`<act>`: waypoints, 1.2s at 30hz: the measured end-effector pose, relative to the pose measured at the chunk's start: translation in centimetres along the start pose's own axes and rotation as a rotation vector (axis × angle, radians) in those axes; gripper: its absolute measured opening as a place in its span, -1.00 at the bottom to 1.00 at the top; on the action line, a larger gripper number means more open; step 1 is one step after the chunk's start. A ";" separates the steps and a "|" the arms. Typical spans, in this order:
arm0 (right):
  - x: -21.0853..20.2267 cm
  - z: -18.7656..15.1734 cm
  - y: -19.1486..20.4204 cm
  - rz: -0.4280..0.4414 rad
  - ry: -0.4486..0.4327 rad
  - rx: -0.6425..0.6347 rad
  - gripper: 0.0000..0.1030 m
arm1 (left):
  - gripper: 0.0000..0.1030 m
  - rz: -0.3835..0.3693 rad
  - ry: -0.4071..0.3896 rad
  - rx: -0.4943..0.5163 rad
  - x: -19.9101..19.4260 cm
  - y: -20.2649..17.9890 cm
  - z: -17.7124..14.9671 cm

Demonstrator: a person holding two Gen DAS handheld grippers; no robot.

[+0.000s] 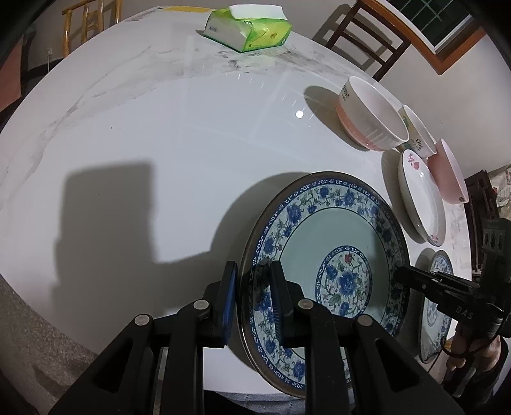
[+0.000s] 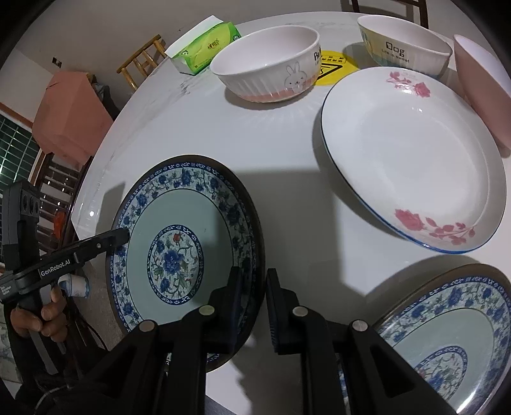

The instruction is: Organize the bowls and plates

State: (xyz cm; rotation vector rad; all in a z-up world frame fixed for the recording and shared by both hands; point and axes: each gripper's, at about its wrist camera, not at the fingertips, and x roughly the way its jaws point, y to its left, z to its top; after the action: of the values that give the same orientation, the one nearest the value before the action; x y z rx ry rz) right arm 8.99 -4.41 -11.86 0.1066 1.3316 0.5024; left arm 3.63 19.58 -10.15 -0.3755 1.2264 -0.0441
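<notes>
A blue-and-white floral plate [image 1: 335, 255] is tilted up off the white table, held at opposite rims. My left gripper [image 1: 254, 271] is shut on its near rim, one finger on each face. In the right wrist view my right gripper [image 2: 252, 277] is shut on the same plate [image 2: 179, 230] at its right rim. A second blue floral plate [image 2: 447, 335] lies flat at lower right. A white plate with pink roses [image 2: 412, 159] lies behind it. A rabbit bowl [image 2: 268, 64], a "Dog" bowl [image 2: 405, 44] and a pink bowl [image 2: 482, 89] stand at the back.
A green tissue pack [image 1: 249, 28] lies at the far side of the round white table [image 1: 143, 127]. A yellow sticker [image 2: 335, 68] sits between the bowls. Wooden chairs [image 1: 370, 35] stand around the table. The table's near edge [image 2: 95, 178] is close to the held plate.
</notes>
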 end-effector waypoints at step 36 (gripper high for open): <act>-7.6 -2.0 -0.2 -0.234 -0.260 -0.096 -0.33 | 0.17 0.178 -0.264 0.117 -4.7 -6.9 -1.5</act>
State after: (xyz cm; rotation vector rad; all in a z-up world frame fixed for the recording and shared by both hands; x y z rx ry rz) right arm 6.09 -8.15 -5.56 -0.0616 1.0472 0.3404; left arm 1.82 13.82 -4.16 -0.1628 0.9871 0.0844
